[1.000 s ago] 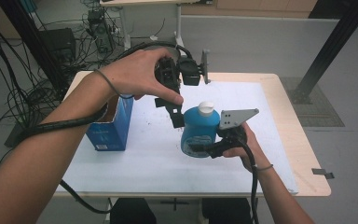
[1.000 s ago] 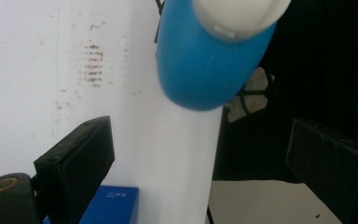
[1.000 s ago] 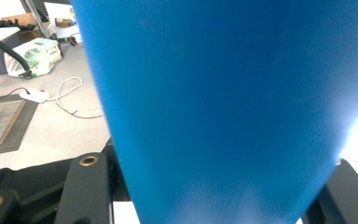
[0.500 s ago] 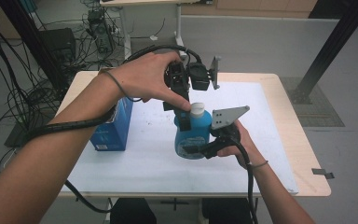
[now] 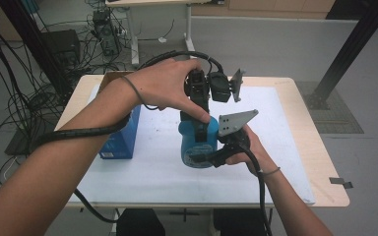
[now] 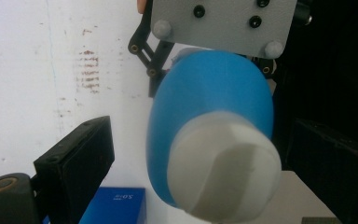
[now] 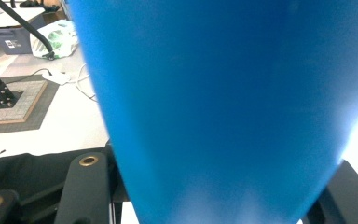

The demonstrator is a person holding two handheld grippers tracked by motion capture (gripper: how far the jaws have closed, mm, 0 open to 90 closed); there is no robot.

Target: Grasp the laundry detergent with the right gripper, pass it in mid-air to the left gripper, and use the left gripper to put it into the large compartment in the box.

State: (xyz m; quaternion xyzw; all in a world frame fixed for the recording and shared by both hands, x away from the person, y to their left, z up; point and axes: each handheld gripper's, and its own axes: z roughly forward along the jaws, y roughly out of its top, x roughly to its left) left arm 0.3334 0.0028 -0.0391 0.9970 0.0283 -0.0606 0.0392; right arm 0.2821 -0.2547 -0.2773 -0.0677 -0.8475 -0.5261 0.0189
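Observation:
A blue bottle [image 5: 196, 143] with a white cap stands upright over the white mat, my right gripper [image 5: 203, 158] shut on its lower body from the right. In the right gripper view the blue bottle [image 7: 223, 102] sits between the two black jaws of the right gripper [image 7: 214, 196]. My left gripper [image 5: 200, 117] points down over the bottle's top and hides the cap in the high view. In the left gripper view the white cap [image 6: 223, 165] lies between the open jaws of the left gripper [image 6: 200, 161], with a gap on the left side.
A blue box [image 5: 121, 138] stands on the mat [image 5: 285, 162] left of the bottle, close under the left forearm. The wooden table edge [image 5: 325, 162] runs along the right. Cables trail off the table's left side and back.
The left gripper has come right and down over the bottle, and the cap now sits between its jaws. The right gripper has carried the bottle slightly left.

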